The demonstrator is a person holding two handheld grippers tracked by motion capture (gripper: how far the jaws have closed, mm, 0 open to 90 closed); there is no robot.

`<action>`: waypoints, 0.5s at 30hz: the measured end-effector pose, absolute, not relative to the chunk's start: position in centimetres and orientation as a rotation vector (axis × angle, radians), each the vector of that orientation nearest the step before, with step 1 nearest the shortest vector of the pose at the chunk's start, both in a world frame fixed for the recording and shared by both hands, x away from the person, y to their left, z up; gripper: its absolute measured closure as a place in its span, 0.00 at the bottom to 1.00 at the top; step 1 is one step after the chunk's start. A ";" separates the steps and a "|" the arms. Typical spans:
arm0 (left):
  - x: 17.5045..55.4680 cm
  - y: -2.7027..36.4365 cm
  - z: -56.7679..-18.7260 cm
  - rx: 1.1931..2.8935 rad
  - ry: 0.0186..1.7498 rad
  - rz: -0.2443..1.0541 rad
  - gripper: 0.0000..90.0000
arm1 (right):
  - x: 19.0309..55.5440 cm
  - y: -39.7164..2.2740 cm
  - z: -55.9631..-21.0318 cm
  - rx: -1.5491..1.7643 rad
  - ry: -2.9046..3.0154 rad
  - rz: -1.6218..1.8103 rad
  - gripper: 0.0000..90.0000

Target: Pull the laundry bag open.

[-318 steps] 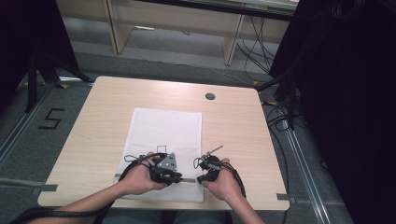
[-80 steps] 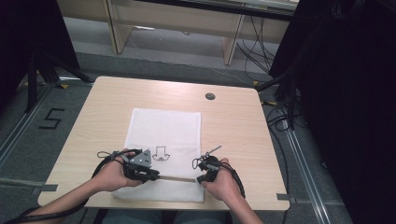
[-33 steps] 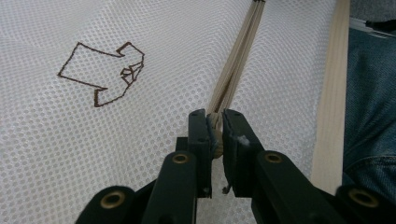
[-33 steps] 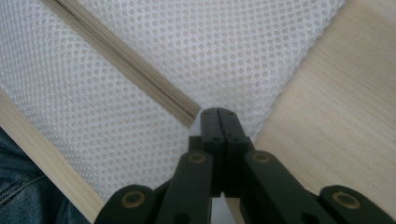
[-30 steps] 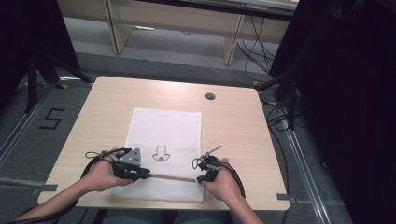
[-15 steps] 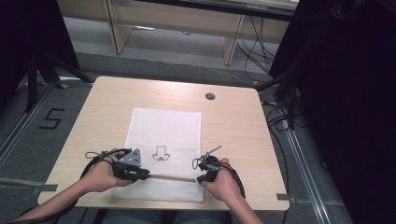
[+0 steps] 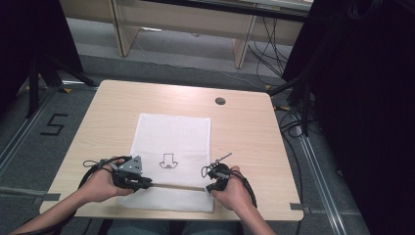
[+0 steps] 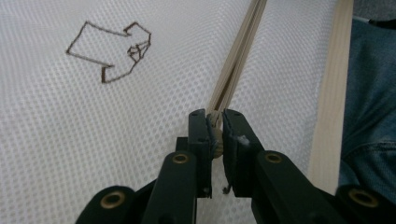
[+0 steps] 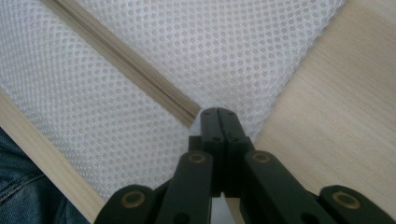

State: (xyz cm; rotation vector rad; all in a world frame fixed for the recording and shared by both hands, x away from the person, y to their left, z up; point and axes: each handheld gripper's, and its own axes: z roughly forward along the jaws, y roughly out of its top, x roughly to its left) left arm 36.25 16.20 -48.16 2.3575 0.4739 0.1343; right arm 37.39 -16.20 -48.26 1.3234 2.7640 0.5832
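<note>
Left gripper (image 7: 147, 184), lower left of the high view, is clenched on the zip pull (image 8: 215, 136). In the left gripper view its jaws (image 8: 215, 128) pinch the pull at bottom centre, and the zip (image 8: 238, 60) runs from them to the top edge. The zip (image 7: 176, 186) lies across the near end of the mesh bag (image 7: 171, 132), between the two grippers. The bag lies flat at the middle of the table (image 7: 244, 132), with the arrow drawing (image 7: 169, 160) just above the zip. Right gripper (image 7: 209, 186), lower centre-right, is clenched tight on the bag's edge at the zip's end (image 9: 218, 114). Can't tell whether the zip between the grippers is open or closed.

Risks:
- The pull is small and could slip out of the left jaws if tugged at an angle to the zip line.
- The right pinch is thin, just mesh at the corner. A hard pull from the left could drag it free, and the whole bag would slide left.
- Mesh could bunch up and jam the slider if the right side goes slack.
- The bag's near edge sits at the table edge and could slip off.

Counts: 2 grippers, 1 bag, 1 zip, 1 pull, 1 arrow, 1 table, 1 hole (image 7: 220, 101) in the tabletop.
</note>
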 end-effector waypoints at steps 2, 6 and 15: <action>36.2 16.3 -48.2 2.340 0.493 0.120 0.91 | 37.4 -16.1 -48.1 1.341 2.768 0.586 1.00; 36.3 16.5 -48.2 2.355 0.492 0.129 0.91 | 37.4 -16.2 -48.2 1.334 2.770 0.587 1.00; 36.2 17.2 -48.1 2.360 0.508 0.140 0.91 | 37.3 -16.2 -48.1 1.340 2.767 0.588 1.00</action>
